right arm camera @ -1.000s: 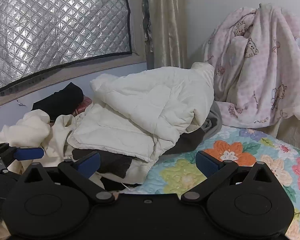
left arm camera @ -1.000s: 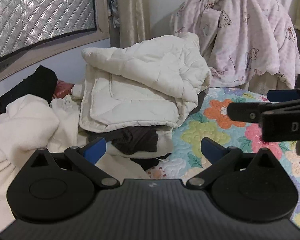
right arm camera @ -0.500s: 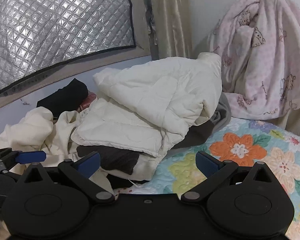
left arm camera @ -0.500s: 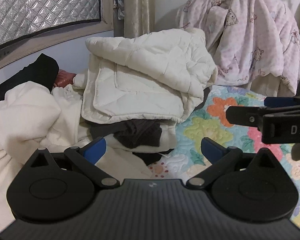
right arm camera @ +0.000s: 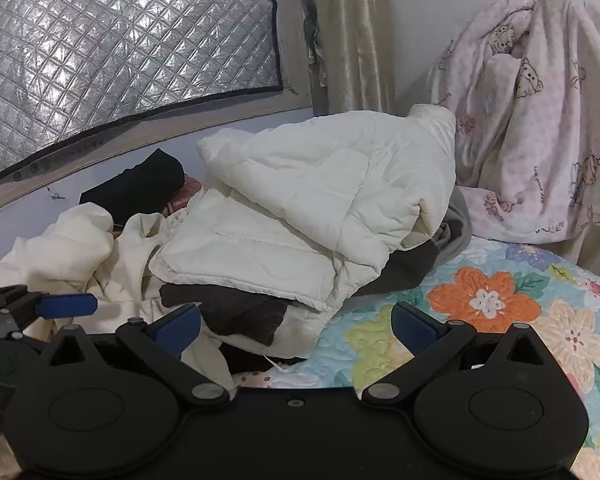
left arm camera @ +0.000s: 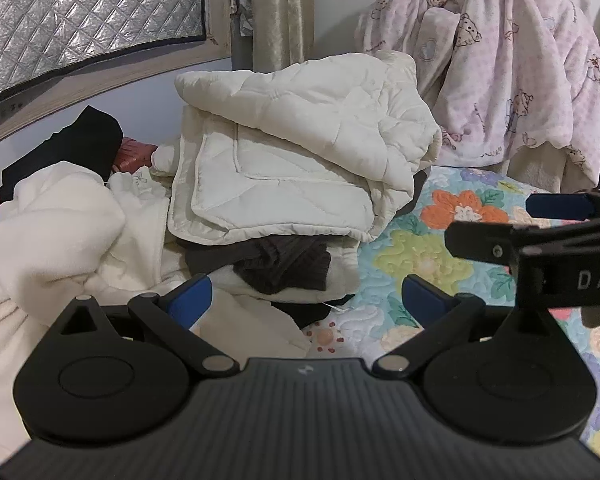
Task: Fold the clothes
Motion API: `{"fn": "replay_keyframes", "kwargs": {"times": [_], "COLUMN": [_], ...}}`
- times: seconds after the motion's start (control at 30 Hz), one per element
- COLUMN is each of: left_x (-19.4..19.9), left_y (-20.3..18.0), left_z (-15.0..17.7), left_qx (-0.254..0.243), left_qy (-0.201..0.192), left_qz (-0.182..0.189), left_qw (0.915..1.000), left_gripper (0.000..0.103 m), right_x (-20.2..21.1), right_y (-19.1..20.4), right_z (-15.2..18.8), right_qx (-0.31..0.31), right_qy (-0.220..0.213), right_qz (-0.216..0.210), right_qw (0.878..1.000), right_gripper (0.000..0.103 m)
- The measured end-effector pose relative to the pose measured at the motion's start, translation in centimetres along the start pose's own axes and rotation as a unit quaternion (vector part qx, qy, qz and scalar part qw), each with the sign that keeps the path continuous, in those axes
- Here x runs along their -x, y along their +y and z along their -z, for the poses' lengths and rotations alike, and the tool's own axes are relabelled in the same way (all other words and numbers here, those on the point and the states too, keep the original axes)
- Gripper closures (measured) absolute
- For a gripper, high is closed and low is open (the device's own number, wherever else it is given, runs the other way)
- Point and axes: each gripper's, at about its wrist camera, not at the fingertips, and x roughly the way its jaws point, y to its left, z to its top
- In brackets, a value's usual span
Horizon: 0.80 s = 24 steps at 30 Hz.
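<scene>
Your left tongs (left arm camera: 306, 300) and right tongs (right arm camera: 296, 324) are both gaping wide, gripping nothing. The white quilted jacket (left arm camera: 300, 160) is burying most of the dark sweater (left arm camera: 284, 264) beneath it.

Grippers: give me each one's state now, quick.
Left gripper: jaws open, holding nothing.
Right gripper: jaws open, holding nothing.

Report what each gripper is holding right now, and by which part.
Nothing is held. The left gripper and the right gripper both stand open, short of the clothes pile, with no cloth between the fingers.
</scene>
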Motion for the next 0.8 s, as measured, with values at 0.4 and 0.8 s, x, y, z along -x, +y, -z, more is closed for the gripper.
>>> {"fn": "replay_keyframes", "kwargs": {"times": [0.4, 0.8], "left_x": [-4.1, -12.6], "left_y": [3.1, 5.2], "left_z": [1.7, -5.9], "left_qx": [-0.046, 0.119], "left_qy": [-0.025, -0.077], "left_qz": [-0.013, 0.073], "left_qw": [0.9985, 0.9872], "left_gripper": [0.000, 0.002], "right_x": [-5.0, -15.0], "right_y": [-3.5, -11.9], "right_z": [1.3, -2.3], "right_qx": [-0.030, -0.187], "right_qy": [-0.036, -0.054], "right_qz": [-0.043, -0.058], "right_qw": [0.998, 0.979], "right_gripper": [0.000, 0.000]}}
